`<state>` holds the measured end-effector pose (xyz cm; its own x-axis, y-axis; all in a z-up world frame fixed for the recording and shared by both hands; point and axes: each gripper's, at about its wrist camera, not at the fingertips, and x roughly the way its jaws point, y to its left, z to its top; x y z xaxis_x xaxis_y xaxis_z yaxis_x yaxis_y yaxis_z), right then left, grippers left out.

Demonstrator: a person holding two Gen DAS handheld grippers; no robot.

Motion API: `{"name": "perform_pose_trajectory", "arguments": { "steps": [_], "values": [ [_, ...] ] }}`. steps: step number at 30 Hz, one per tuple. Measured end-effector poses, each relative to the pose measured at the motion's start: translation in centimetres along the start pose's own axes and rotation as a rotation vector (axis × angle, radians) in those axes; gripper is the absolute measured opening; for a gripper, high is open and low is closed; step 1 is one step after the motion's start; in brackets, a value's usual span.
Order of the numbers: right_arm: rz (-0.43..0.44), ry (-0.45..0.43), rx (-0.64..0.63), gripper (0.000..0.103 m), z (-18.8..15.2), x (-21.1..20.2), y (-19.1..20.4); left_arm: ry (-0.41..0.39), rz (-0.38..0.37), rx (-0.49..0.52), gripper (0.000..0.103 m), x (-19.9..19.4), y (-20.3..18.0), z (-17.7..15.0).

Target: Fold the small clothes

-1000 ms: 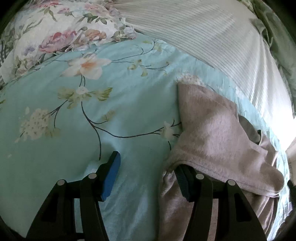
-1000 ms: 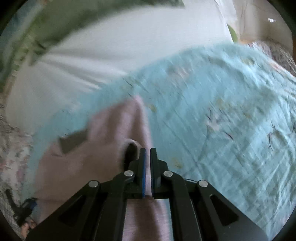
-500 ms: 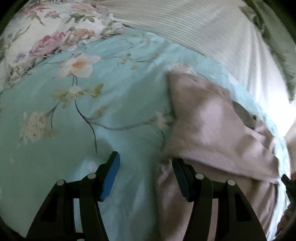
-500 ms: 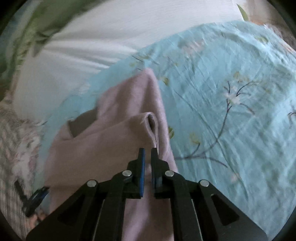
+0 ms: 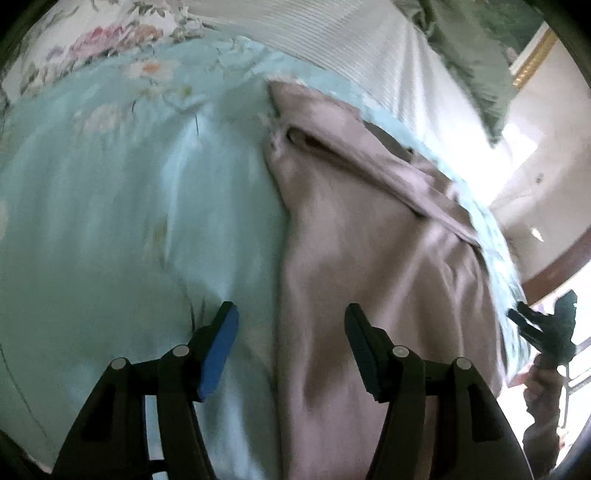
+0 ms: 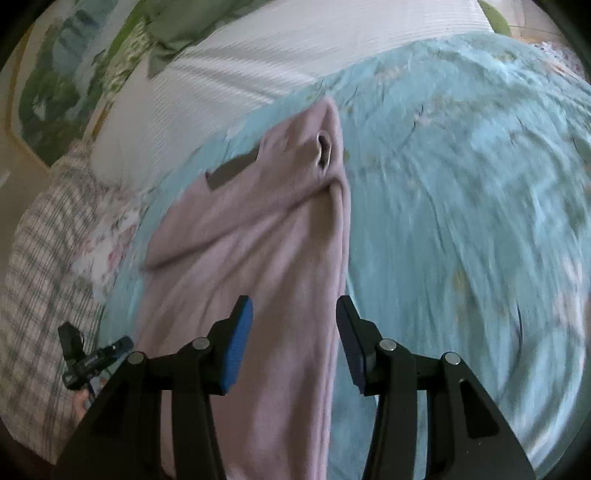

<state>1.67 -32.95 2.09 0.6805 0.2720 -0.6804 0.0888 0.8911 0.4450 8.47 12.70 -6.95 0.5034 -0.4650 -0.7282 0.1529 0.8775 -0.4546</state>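
A small pink garment (image 5: 369,229) lies on a light blue floral bedspread (image 5: 110,206), with one part folded over itself near its far end. My left gripper (image 5: 291,332) is open and empty above the garment's left edge. In the right wrist view the same garment (image 6: 251,236) stretches away from my right gripper (image 6: 293,325), which is open and empty above its near part. The bedspread shows to the right in that view (image 6: 461,206). Each gripper shows at the edge of the other's view, the right one (image 5: 546,325) and the left one (image 6: 92,354).
A white ribbed pillow (image 5: 369,40) lies beyond the garment, also in the right wrist view (image 6: 258,51). A floral pillow (image 5: 92,33) is at the far left. A checked cloth (image 6: 44,251) lies left of the garment. A green patterned cloth (image 6: 74,74) is behind.
My right gripper was shut on the garment's fold and has opened and let it go, then drawn back. My left gripper has stayed open and lifted back; the garment lies flatter.
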Motion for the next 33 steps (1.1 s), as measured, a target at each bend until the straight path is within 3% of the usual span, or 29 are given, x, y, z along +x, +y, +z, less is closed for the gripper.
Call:
{"name": "perform_pose_trajectory", "arguments": {
  "steps": [8, 14, 17, 25, 27, 28, 29, 30, 31, 33],
  "values": [
    [0.082, 0.154, -0.096, 0.048, -7.7, -3.4, -0.8, 0.082, -0.082, 0.115, 0.065, -4.6, -0.2, -7.3],
    [0.12, 0.309, -0.135, 0.052, -13.4, -3.3, -1.6, 0.163, -0.072, 0.052, 0.066, -5.6, 2.6, -11.6],
    [0.126, 0.323, -0.124, 0.061, -14.3, -1.9, -2.1, 0.195, -0.085, 0.028, 0.066, -4.4, 2.9, -12.4],
    [0.176, 0.335, -0.131, 0.061, -14.1, 0.8, -1.1, 0.253, -0.098, 0.135, 0.069, -1.1, 0.0, -12.9],
    [0.172, 0.33, -0.144, 0.046, -14.3, 0.7, -0.9, 0.265, -0.102, 0.157, 0.068, -0.9, -0.4, -13.0],
    [0.163, 0.33, -0.162, 0.02, -14.4, 0.6, -0.7, 0.268, -0.105, 0.165, 0.065, -0.8, -0.6, -13.1],
    [0.163, 0.331, -0.169, 0.008, -14.5, 0.5, -0.6, 0.273, -0.111, 0.177, 0.048, -0.6, -0.8, -13.3],
    [0.172, 0.328, -0.168, 0.008, -14.6, 0.3, -0.6, 0.285, -0.124, 0.184, 0.019, -0.4, -1.0, -13.4],
    [0.183, 0.323, -0.171, 0.008, -14.6, 0.0, -0.6, 0.303, -0.149, 0.187, 0.004, -0.1, -1.3, -13.5],
    [0.216, 0.308, -0.18, 0.008, -14.6, -0.9, -0.5, 0.296, -0.149, 0.214, 0.005, -0.1, -1.9, -13.5]
  ]
}}
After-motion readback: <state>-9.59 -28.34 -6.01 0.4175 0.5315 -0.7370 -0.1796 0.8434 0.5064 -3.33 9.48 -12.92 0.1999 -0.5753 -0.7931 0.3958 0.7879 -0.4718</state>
